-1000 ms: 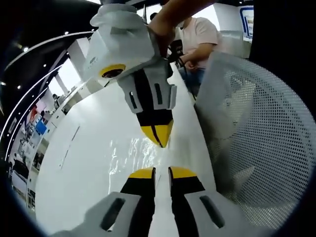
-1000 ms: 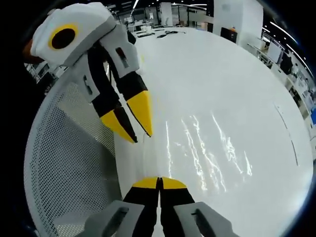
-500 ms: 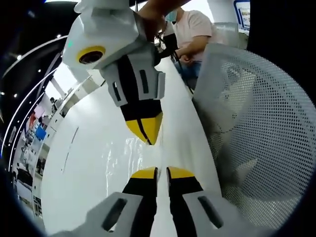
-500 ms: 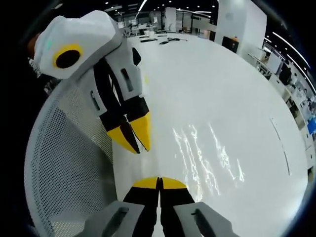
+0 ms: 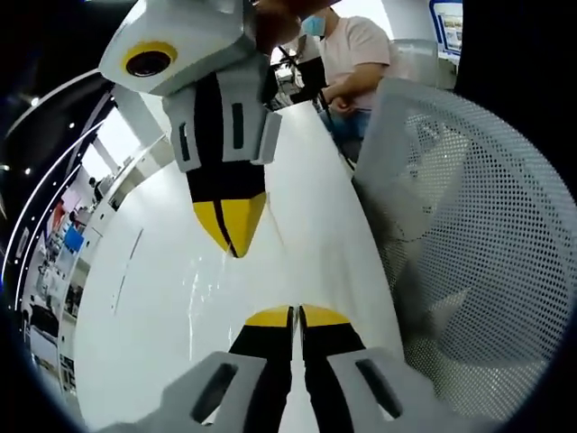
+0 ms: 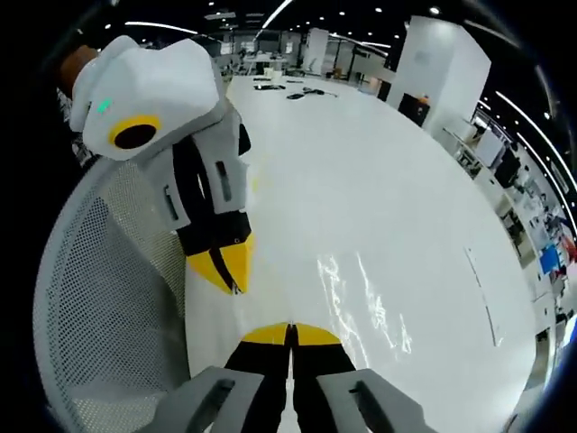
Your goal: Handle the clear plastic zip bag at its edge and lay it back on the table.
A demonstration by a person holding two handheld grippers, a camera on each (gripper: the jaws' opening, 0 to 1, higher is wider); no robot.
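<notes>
Both grippers, left (image 5: 296, 314) and right (image 6: 290, 331), had their jaws pinched together on the zip bag's (image 6: 365, 302) near edge; lowering evenly onto the table (image 6: 361, 180) seemed smartest.

Clear crinkly plastic bag (image 6: 370, 307), glossy table (image 6: 379, 180)

Place: a large open-plan office or lab hall.
Evidence: long white table (image 6: 379, 207), ceiling strip lights (image 6: 153, 25), distant workstations (image 6: 505, 167) are seen.
</notes>
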